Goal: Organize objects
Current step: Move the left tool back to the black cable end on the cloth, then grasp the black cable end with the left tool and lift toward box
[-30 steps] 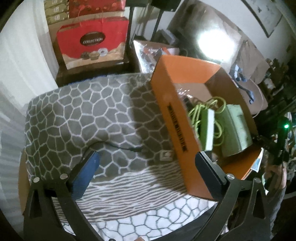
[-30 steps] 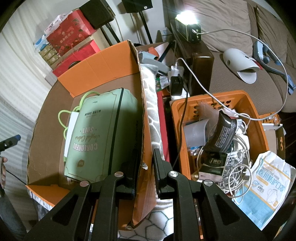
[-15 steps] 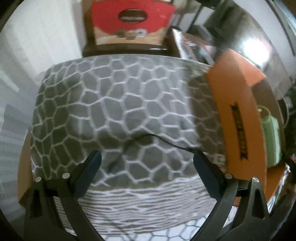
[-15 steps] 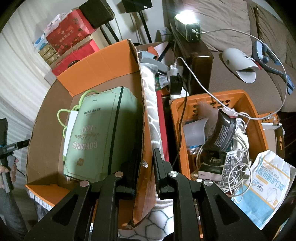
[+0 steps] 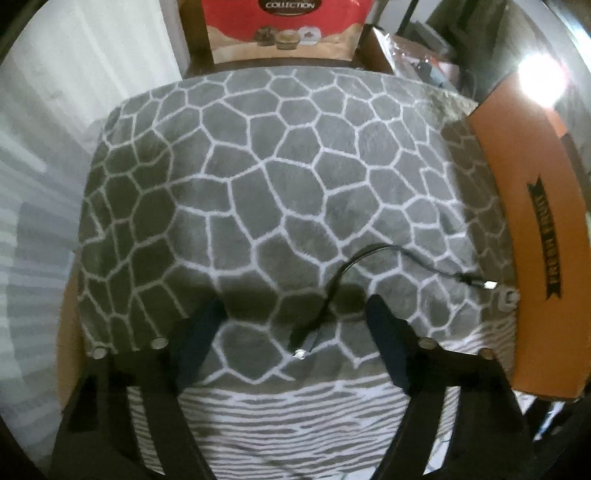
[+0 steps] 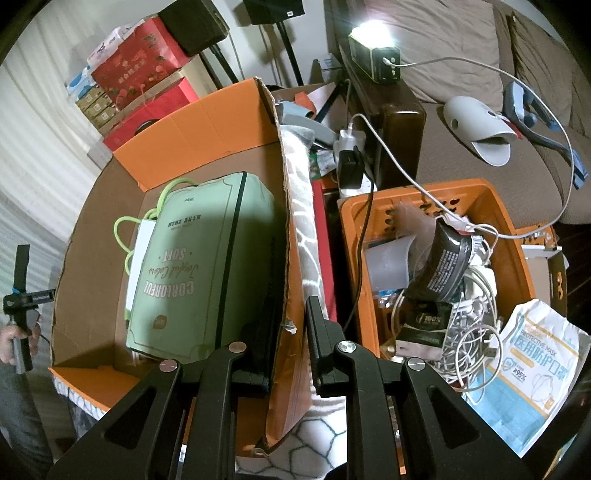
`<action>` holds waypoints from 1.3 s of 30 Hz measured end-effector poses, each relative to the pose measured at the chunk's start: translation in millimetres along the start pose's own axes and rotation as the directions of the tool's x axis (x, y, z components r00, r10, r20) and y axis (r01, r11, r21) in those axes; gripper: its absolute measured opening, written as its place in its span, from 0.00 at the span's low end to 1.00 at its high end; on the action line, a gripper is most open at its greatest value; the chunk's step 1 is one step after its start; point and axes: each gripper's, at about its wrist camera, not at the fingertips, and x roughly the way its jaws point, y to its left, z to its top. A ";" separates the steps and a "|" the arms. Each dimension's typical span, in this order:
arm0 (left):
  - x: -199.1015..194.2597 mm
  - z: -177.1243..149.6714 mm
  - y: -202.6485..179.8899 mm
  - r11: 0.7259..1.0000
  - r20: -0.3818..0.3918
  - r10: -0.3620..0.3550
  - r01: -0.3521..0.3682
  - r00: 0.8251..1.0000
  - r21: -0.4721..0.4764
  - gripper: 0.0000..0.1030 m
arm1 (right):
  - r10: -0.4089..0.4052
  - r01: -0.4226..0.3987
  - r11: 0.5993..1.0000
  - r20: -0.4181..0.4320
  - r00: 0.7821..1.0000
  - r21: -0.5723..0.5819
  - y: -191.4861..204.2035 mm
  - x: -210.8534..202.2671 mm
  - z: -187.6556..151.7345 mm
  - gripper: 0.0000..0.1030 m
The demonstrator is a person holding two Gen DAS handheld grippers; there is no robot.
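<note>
red gift bag point(image 5: 282, 27) was cut off by the top edge; orange box point(image 5: 532, 236) ran past the right edge.

The left tongs point(image 5: 295, 321) are spread wide and angled downward, while the right tongs point(image 6: 290, 325) are nearly closed.

Green pouch point(image 6: 192, 266) reads "SOFT"; red bag point(image 5: 284, 26) reads "COLLECTION".
</note>
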 end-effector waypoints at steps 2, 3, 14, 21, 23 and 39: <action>-1.7 -3.3 -2.7 0.999 0.003 0.023 -0.024 1.000 0.029 0.60 | 0.000 0.000 1.000 0.000 1.000 -0.001 0.1 0.1 0.2 0.14; -3.1 -4.3 -4.2 0.999 0.001 0.022 -0.022 1.000 0.036 0.55 | 0.000 0.000 1.000 0.000 1.000 0.001 0.0 0.1 0.1 0.15; -13.0 -11.7 -9.1 0.997 -0.017 -0.039 0.040 0.999 0.058 0.11 | -0.001 0.001 1.000 -0.001 1.000 0.001 0.2 0.9 -0.5 0.15; -34.5 -3.4 -4.9 0.987 0.057 -0.161 0.162 0.985 -0.011 0.11 | -0.001 0.001 1.000 -0.002 1.000 0.000 0.2 0.8 -0.5 0.15; -46.6 0.3 -6.8 0.980 0.085 -0.197 0.199 0.977 -0.018 0.11 | -0.001 0.001 1.000 -0.001 1.000 0.000 0.4 0.9 -0.4 0.15; -131.5 20.8 -43.6 0.931 0.258 -0.359 0.362 0.897 0.036 0.05 | -0.003 0.003 1.000 -0.004 1.000 0.000 -1.0 1.8 -1.7 0.15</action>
